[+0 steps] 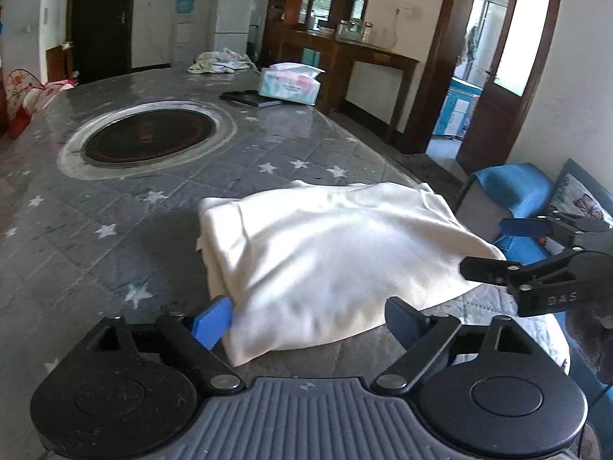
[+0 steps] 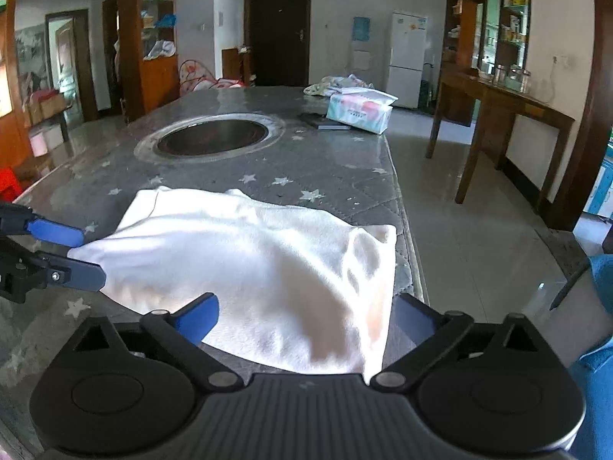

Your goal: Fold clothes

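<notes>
Left gripper (image 1: 308,320): fingers spread wide, empty — the cloth's near edge lies between them.
Right gripper (image 2: 306,316): also wide open, gripping nothing.
White garment (image 1: 322,253): folded bundle at the near end of the star-patterned table (image 1: 161,207) (slightly overhanging).
Farther back: round recessed burner (image 1: 147,136), then tissue box (image 1: 289,84).

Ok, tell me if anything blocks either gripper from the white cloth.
Nothing visible does. The left gripper and right gripper both sit open around the near edge of the folded white cloth; the tissue box is far across the table.
</notes>
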Demonstrator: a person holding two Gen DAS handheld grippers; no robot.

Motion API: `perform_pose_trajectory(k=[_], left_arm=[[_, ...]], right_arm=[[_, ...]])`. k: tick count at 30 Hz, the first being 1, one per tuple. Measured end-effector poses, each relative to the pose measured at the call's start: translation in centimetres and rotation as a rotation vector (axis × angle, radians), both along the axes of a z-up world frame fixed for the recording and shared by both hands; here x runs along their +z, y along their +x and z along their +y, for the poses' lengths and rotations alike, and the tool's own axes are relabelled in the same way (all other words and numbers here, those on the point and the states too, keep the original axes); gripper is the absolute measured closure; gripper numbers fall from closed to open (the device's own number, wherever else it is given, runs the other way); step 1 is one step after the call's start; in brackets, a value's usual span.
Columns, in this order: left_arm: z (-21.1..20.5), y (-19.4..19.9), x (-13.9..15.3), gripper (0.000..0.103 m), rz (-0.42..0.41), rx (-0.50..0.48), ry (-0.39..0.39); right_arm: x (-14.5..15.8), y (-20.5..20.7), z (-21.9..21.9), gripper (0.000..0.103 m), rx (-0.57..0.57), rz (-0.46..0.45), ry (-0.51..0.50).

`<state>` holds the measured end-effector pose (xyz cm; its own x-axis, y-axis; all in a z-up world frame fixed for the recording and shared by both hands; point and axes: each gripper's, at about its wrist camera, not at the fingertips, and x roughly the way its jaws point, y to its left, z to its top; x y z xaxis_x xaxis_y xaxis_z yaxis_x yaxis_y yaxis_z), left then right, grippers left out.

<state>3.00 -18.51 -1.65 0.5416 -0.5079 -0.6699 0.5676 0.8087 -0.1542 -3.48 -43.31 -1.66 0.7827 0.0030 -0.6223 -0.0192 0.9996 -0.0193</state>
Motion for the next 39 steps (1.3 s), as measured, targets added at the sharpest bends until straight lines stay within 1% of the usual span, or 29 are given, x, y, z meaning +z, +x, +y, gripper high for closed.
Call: perform_pose_trajectory(k=[6, 10, 13, 20, 27, 29, 39], left_arm=[[1.0, -0.7, 0.0, 0.004, -0.012, 0.030, 0.000], [1.7, -1.5, 0.4, 0.000, -0.046, 0.037, 0.001], [2.2, -2.1, 0.8, 0.000, -0.064, 0.037, -0.013], [3.3, -3.0, 1.4, 0.000, -0.097, 0.068, -0.029], [4.6, -3.2, 1.4, 0.000, -0.096, 0.114, -0.026], [4.9, -3.4, 1.5, 0.000, -0.092, 0.125, -0.020], [5.6, -4.4, 1.6, 0.000, -0.074, 0.142, 0.003]], right_arm=[[0.6, -1.5, 0.5, 0.000, -0.031, -0.045, 0.024], [0.7, -2.2, 1.1, 0.000, -0.046, -0.055, 0.006], [0.9, -2.8, 1.4, 0.000, -0.058, -0.066, 0.014], [1.3, -4.0, 1.3, 0.000, -0.099, -0.093, 0.098], [1.3, -4.2, 2.1, 0.000, -0.128, -0.060, 0.123], [1.3, -4.4, 2.5, 0.000, -0.133, -0.048, 0.115], [1.5, -4.7, 3.6, 0.000, -0.162, -0.021, 0.105]])
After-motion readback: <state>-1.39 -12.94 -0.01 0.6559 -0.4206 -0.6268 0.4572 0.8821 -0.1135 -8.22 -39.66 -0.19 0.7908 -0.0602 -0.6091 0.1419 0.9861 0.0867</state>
